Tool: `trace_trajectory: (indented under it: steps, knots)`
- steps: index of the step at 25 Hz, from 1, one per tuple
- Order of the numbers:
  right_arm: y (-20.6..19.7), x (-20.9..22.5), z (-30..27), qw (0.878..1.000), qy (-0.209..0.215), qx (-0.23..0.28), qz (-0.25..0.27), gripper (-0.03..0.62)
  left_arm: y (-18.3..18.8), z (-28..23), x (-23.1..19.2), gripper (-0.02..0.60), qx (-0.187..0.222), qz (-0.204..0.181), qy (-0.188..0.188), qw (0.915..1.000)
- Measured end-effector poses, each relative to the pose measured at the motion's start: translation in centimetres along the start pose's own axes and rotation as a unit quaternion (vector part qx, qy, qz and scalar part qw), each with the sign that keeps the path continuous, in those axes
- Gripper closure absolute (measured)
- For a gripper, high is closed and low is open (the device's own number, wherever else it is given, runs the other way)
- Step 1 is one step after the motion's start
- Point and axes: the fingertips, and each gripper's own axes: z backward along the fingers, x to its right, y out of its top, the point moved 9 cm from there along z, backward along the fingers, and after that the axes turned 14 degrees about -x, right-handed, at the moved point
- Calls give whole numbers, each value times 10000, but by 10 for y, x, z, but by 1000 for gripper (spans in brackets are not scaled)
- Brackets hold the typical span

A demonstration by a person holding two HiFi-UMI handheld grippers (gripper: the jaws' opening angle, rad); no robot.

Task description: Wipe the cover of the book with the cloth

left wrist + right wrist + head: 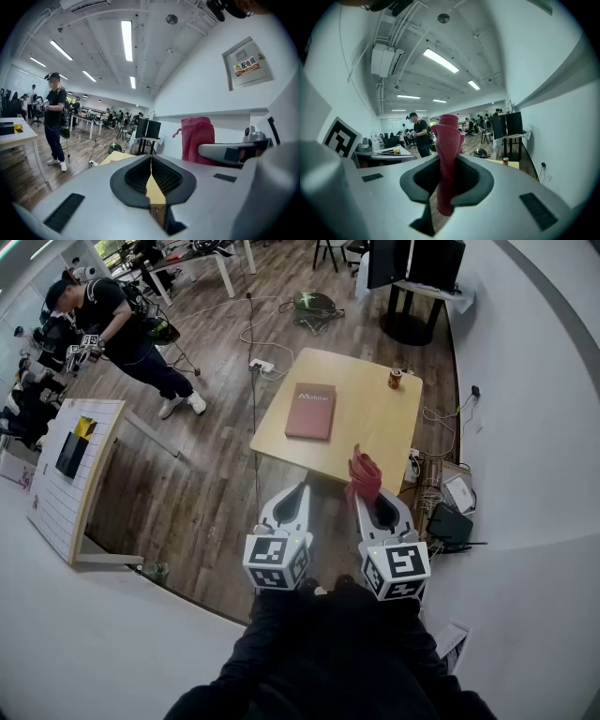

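Dark sleeves (328, 652) fill the bottom of the head view. Above them the left gripper (300, 489) and right gripper (364, 501) hang short of the table (375, 427), with the red cloth (364, 472) standing up from the right one. The book (311, 411) lies flat on the table, well apart from both, and a can (395, 379) stands at the far corner. In the left gripper view the jaws meet on nothing. In the right gripper view they pinch the cloth mid-length, its ends loose. To wipe well, I judge, lay a loose end flat on the cover, steady the book's edge with the left gripper, and stroke across.
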Motion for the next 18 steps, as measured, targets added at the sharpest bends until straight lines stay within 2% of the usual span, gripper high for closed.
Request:
trace_trajectory:
  steps: [9,18]
  knots:
    - [-7,-9,-10,9999,23,-16,-147,516,-9,0,-15,545,-87,67,-48,9999]
    - [-25,-39,-29,9994,53,-245,-231,516,-36,9,-40,545,-205,253,-173,9993]
